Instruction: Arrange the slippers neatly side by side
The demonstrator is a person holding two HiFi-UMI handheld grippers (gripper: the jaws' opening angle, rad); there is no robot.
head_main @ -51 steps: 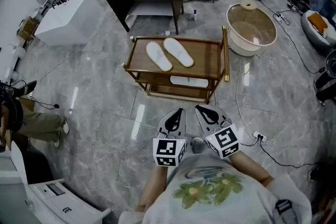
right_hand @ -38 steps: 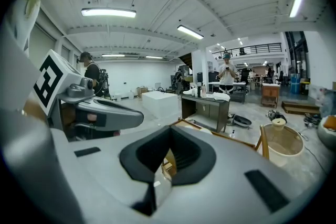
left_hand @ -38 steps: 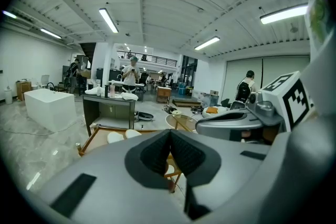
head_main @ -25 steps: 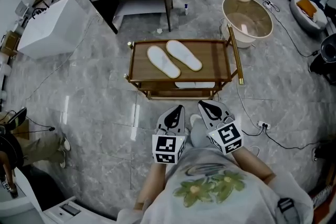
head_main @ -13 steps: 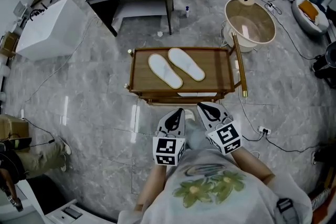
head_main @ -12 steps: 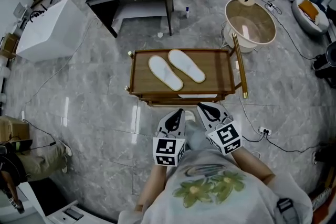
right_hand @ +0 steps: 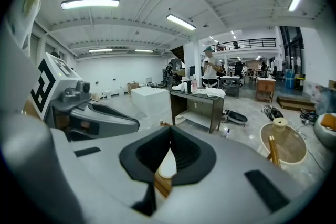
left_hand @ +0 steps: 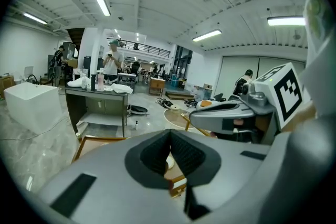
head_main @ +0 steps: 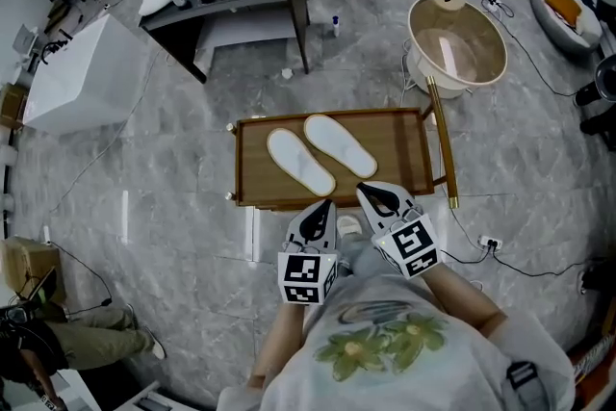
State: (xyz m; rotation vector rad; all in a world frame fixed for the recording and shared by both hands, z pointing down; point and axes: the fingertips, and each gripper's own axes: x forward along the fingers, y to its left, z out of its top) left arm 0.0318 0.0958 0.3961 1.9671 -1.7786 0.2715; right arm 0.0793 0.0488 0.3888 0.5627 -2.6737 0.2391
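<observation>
Down at the wooden cart's (head_main: 409, 149) near edge, the left gripper (head_main: 323, 211) and right gripper (head_main: 373, 197) are both pinched shut on nothing. Beyond, two white slippers (head_main: 300, 162) lie slanted, close together, on its left half. Light, floppy things, I'd say, so pinch the heel rim.

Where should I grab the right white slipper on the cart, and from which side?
Probably the near end of the right flat white slipper, approached from the near edge of the brown wooden cart with the right hand-held gripper. It lies flat and slanted, that end closest to the gripper; pinch its thin edge.
</observation>
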